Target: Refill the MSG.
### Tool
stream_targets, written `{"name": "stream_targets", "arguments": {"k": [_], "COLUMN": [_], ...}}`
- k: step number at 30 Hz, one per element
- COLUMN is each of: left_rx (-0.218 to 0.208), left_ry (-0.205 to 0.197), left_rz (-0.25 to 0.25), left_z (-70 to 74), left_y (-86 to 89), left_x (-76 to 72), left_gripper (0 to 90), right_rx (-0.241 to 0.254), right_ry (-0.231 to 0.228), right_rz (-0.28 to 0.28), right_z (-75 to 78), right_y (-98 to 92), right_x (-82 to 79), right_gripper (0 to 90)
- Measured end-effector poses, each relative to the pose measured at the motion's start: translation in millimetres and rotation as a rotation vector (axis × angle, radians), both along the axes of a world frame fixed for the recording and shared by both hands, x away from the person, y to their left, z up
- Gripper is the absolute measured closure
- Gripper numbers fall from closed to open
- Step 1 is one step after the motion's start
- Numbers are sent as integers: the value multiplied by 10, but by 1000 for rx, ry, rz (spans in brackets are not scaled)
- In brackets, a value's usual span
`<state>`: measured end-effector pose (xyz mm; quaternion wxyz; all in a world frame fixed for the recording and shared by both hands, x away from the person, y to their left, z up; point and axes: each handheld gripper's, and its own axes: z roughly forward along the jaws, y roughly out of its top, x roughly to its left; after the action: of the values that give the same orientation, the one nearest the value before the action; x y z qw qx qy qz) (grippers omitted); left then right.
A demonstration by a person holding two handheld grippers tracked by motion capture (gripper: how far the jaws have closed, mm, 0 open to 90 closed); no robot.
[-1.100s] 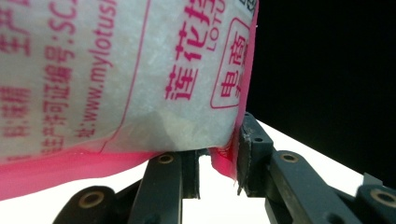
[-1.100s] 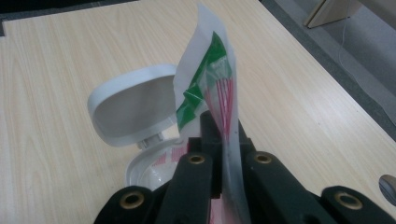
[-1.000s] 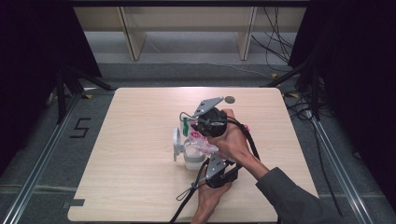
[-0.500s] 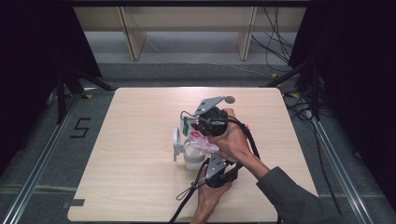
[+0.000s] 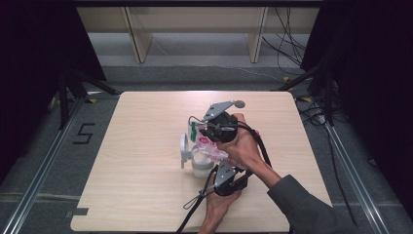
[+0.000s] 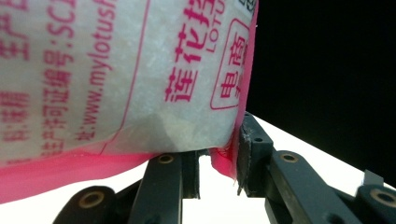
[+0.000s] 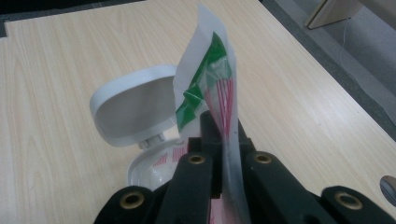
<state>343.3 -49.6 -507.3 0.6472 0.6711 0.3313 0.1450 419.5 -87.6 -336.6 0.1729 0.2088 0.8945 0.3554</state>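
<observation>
A clear bag [image 5: 209,146] of white granules with pink print hangs tilted over a small white container [image 5: 200,166] near the table's middle. The container's flip lid [image 5: 184,148] stands open to the left. My right gripper [image 5: 202,134] is shut on the bag's flat green and white top. In the right gripper view that top strip [image 7: 212,79] rises from the right gripper [image 7: 219,128], with the lid [image 7: 135,105] and container mouth [image 7: 154,168] below. My left gripper [image 5: 217,160] comes in from below; in the left gripper view the left gripper [image 6: 219,158] pinches the bag's [image 6: 116,70] pink bottom seam.
The wooden table [image 5: 136,195] has bare room to the left, front and back of the container. Shelf legs [image 5: 139,41] stand behind it. Cables [image 5: 287,53] lie on the grey floor at the right. A floor mark "5" [image 5: 84,132] is at the left.
</observation>
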Motion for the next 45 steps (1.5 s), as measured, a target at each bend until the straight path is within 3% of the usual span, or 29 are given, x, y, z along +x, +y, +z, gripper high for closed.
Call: {"name": "stream_targets", "arguments": {"k": [14, 17, 20, 23, 26, 29, 37, 41, 42, 45], "left_rx": [-7, -13, -9, -10, -12, -23, -15, -16, -14, -10], "left_ry": [0, -4, -4, -2, -4, -5, -7, -6, -7, -2], "left_rz": [0, 3, 0, 2, 2, 8, 5, 8, 5, 6], "left_z": [4, 4, 9, -1, 11, 1, 14, 8, 9, -5], "left_y": [6, -2, 15, 16, 25, 9, 21, 13, 17, 11], "left_x": [2, -2, -2, -1, 3, 5, -3, -7, -4, -1], "left_gripper": [725, 725, 725, 726, 726, 727, 727, 727, 727, 728], "right_rx": [10, -13, 6, -21, 1, -20, -6, -12, -5, -12], "right_ry": [6, 11, 7, 9, -2, 6, -6, 20, 3, 15], "right_rz": [-1, -2, 0, 17, 14, 19, 13, -5, 8, 7], "right_z": [3, -7, 14, 1, 10, -5, 10, 1, 3, -21], "right_y": [25, 36, 27, 51, 51, 75, 63, 73, 62, 69], "right_x": [-17, -13, -16, -15, -11, -18, -14, -25, -15, -18], "right_gripper": [900, 900, 900, 900, 900, 900, 900, 900, 900, 900]}}
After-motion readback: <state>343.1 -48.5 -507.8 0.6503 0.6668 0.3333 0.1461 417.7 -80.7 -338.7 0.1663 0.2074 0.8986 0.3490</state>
